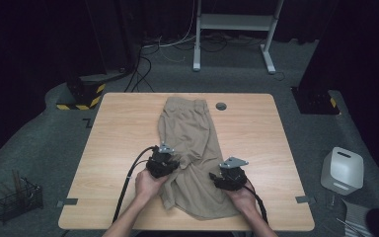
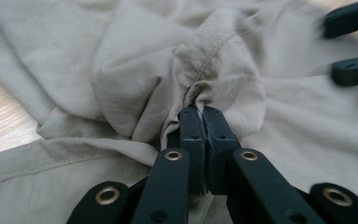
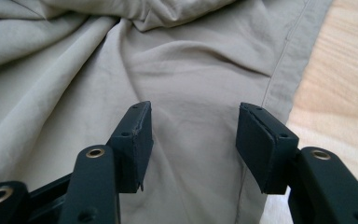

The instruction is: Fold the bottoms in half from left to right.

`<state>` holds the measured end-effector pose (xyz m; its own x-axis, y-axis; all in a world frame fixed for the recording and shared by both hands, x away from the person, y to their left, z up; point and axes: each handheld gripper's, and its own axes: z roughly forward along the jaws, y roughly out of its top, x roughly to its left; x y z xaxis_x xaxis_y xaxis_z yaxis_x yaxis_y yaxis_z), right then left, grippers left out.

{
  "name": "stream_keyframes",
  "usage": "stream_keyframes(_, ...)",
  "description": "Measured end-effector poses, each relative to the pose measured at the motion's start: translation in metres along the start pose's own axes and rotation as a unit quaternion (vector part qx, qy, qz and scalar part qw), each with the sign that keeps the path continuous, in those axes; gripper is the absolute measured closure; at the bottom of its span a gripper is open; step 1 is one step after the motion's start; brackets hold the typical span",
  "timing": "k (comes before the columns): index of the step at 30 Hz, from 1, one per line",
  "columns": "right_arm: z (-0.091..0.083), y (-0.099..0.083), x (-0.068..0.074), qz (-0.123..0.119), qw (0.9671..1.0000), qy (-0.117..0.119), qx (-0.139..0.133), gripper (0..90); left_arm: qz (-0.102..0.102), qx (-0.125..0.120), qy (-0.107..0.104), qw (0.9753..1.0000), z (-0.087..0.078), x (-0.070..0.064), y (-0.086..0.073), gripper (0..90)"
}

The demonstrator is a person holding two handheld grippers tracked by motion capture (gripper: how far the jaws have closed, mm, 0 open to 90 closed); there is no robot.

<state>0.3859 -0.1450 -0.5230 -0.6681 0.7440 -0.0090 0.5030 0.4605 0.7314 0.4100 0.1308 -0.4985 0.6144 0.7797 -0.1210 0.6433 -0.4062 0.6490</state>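
A pair of khaki trousers (image 1: 192, 148) lies lengthwise down the middle of the wooden table (image 1: 118, 128), waistband at the far end, legs toward the person. The left gripper (image 1: 170, 165) sits at the garment's left edge, jaws pinched tight on a bunched fold of cloth (image 2: 200, 88) — the fabric puckers up around the tips. The right gripper (image 1: 221, 181) hovers over the near right part of the trousers, jaws wide apart with flat cloth and a side seam (image 3: 279, 65) between them, gripping nothing. A small grey disc (image 1: 221, 105) lies on the table's far side, well clear of both grippers.
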Motion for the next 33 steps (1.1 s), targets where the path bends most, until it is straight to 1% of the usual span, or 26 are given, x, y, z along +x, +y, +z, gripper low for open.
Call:
stream_keyframes(1,0.003,0.002,-0.001,0.001,1.0,-0.001,-0.003,45.8,-0.002,0.002,0.005,1.0,0.002,0.002,0.001,88.0)
stream_keyframes(2,0.005,0.004,-0.001,0.003,1.0,-0.002,-0.002,45.8,0.001,0.004,0.016,0.9999,0.004,0.005,0.002,88.1)
stream_keyframes(3,0.008,0.007,-0.002,0.002,1.0,-0.003,-0.003,45.8,0.009,0.007,0.032,0.9994,0.006,0.009,0.003,88.1)
stream_keyframes(4,0.012,0.011,-0.003,0.001,1.0,-0.004,-0.004,45.8,0.01,0.01,0.044,0.9989,0.007,0.013,0.005,88.1)
stream_keyframes(5,0.017,0.014,-0.003,0.003,1.0,-0.004,-0.004,45.9,0.008,0.009,0.056,0.9983,0.009,0.019,0.007,88.2)
stream_keyframes(6,0.022,0.02,-0.003,0.002,1.0,-0.006,-0.003,45.8,0.003,0.007,0.063,0.998,0.01,0.025,0.008,88.1)
stream_keyframes(7,0.026,0.024,-0.003,0.003,1.0,-0.006,-0.002,45.8,-0.004,0.006,0.066,0.9978,0.01,0.031,0.01,88.2)
stream_keyframes(9,0.034,0.031,-0.002,0.002,1.0,-0.008,-0.002,45.9,-0.025,0.002,0.06,0.9979,0.011,0.041,0.012,88.2)
stream_keyframes(10,0.037,0.034,-0.002,0.003,1.0,-0.008,-0.001,45.9,-0.029,0.002,0.062,0.9977,0.01,0.044,0.013,88.3)
stream_keyframes(11,0.04,0.037,-0.002,0.002,1.0,-0.009,-0.002,45.9,-0.029,0.003,0.064,0.9975,0.009,0.046,0.014,88.3)
stream_keyframes(12,0.042,0.039,-0.001,0.004,0.9999,-0.009,-0.003,45.9,-0.031,-0.001,0.063,0.9975,0.006,0.046,0.016,88.3)
stream_keyframes(13,0.044,0.04,-0.001,0.005,0.9999,-0.01,-0.005,45.9,-0.034,-0.008,0.059,0.9977,0.002,0.045,0.017,88.3)
stream_keyframes(14,0.045,0.04,0.0,0.008,0.9999,-0.012,-0.004,46.0,-0.034,-0.022,0.052,0.9978,-0.005,0.041,0.019,88.3)
stream_keyframes(15,0.046,0.041,0.0,0.004,0.9999,-0.012,-0.005,46.0,-0.029,-0.039,0.045,0.9978,-0.013,0.035,0.022,88.3)
stream_keyframes(16,0.046,0.041,0.0,0.006,0.9999,-0.013,-0.005,46.0,-0.018,-0.052,0.038,0.9977,-0.022,0.027,0.025,88.3)
stream_keyframes(18,0.045,0.041,0.0,0.007,0.9999,-0.014,-0.004,46.2,0.002,-0.075,0.017,0.9971,-0.037,0.007,0.032,88.2)
stream_keyframes(20,0.045,0.041,0.001,0.007,0.9999,-0.013,-0.004,46.5,0.03,-0.087,0.001,0.9957,-0.044,-0.013,0.038,88.1)
stream_keyframes(22,0.043,0.041,0.003,0.011,0.9999,-0.011,0.002,47.4,0.05,-0.078,-0.008,0.9957,-0.038,-0.03,0.04,87.9)
stream_keyframes(23,0.041,0.04,0.004,0.01,0.9999,-0.006,0.001,47.2,0.052,-0.073,-0.012,0.9959,-0.033,-0.033,0.039,87.8)
stream_keyframes(24,0.038,0.039,0.006,0.013,0.9999,-0.003,-0.002,47.2,0.051,-0.061,-0.017,0.9967,-0.024,-0.035,0.036,87.8)
stream_keyframes(26,0.028,0.037,0.009,0.008,0.9998,-0.005,-0.015,47.2,0.04,-0.042,-0.025,0.998,-0.008,-0.035,0.029,87.7)
stream_keyframes(27,0.023,0.035,0.01,0.004,0.9998,-0.007,-0.018,47.2,0.034,-0.021,-0.024,0.9989,0.006,-0.032,0.022,87.7)
stream_keyframes(28,0.015,0.031,0.011,-0.006,0.9998,-0.006,-0.018,47.1,0.029,-0.016,-0.022,0.9992,0.011,-0.031,0.019,87.7)
stream_keyframes(30,0.009,0.027,0.012,-0.012,0.9998,-0.005,-0.014,47.1,0.021,-0.007,-0.019,0.9996,0.018,-0.027,0.014,87.7)
stream_keyframes(32,0.005,0.022,0.011,-0.018,0.9998,-0.004,-0.008,47.1,0.012,-0.004,-0.014,0.9998,0.023,-0.022,0.011,87.7)
stream_keyframes(33,0.003,0.018,0.01,-0.019,0.9998,-0.002,-0.003,47.1,0.012,-0.003,-0.01,0.9999,0.023,-0.02,0.011,87.7)
